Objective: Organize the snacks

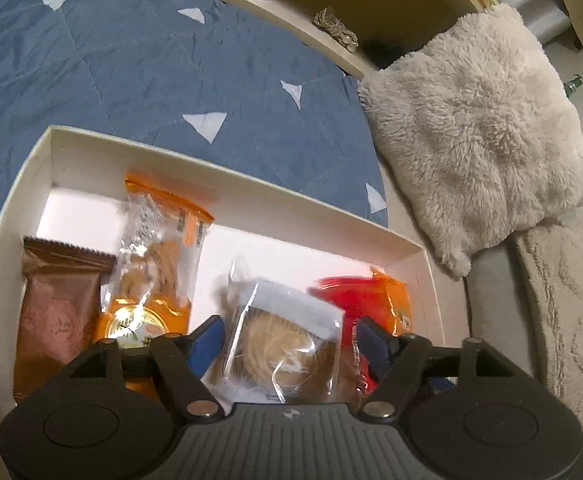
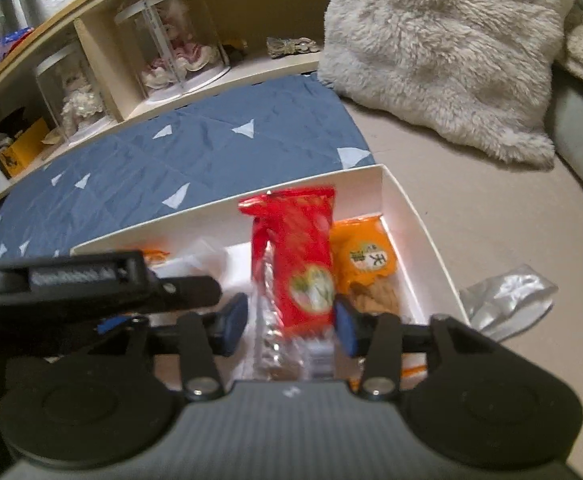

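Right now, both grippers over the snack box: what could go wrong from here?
1. The left gripper and right gripper work side by side; the left one's body crosses the right wrist view, so they could bump.
2. The clear pastry packet between the left pads overlaps the red packet; lifting either may drag the other.
3. The white box sits on soft bedding and could tip if pressed.

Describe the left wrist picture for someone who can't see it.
An open left gripper hangs over a clear packet with a round pastry in a white box. Brown, orange and red snack packets lie alongside; the box sits on a blue quilt.
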`<action>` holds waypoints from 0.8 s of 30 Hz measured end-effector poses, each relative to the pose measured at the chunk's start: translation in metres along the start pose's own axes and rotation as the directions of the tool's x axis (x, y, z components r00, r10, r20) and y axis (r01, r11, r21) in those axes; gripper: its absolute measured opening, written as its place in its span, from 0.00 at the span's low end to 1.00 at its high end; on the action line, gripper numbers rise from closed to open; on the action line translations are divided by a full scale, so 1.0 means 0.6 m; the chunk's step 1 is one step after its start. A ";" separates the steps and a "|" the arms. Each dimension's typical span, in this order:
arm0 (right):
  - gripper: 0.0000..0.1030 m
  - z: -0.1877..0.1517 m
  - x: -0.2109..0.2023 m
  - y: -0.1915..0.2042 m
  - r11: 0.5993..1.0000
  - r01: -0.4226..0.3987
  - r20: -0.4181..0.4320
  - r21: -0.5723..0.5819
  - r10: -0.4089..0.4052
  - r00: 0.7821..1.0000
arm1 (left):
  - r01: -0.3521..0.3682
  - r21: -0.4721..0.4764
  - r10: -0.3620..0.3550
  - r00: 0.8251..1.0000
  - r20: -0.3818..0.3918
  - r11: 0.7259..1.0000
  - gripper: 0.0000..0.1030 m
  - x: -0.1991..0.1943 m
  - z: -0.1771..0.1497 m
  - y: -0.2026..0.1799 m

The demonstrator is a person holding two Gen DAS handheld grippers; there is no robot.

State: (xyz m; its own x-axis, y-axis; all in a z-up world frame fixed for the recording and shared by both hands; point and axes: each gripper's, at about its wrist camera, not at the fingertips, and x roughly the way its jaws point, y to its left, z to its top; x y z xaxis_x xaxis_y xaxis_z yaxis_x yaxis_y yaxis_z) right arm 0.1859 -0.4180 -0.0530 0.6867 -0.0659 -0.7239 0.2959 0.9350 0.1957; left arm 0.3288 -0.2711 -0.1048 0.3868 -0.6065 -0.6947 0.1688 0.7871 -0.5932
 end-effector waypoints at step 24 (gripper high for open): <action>0.67 -0.030 -0.097 -0.011 0.994 0.070 -0.003 0.088 -0.070 0.998 | -0.125 0.231 0.117 0.992 0.047 0.965 0.85 -0.140 -0.028 -0.030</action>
State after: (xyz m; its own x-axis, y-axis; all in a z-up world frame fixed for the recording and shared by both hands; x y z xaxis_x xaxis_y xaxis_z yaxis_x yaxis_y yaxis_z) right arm 0.1322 -0.4142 -0.0241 0.6623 -0.1304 -0.7378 0.4006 0.8938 0.2017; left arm 0.2783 -0.2360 -0.0424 0.4457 -0.5042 -0.7397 0.3238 0.8612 -0.3919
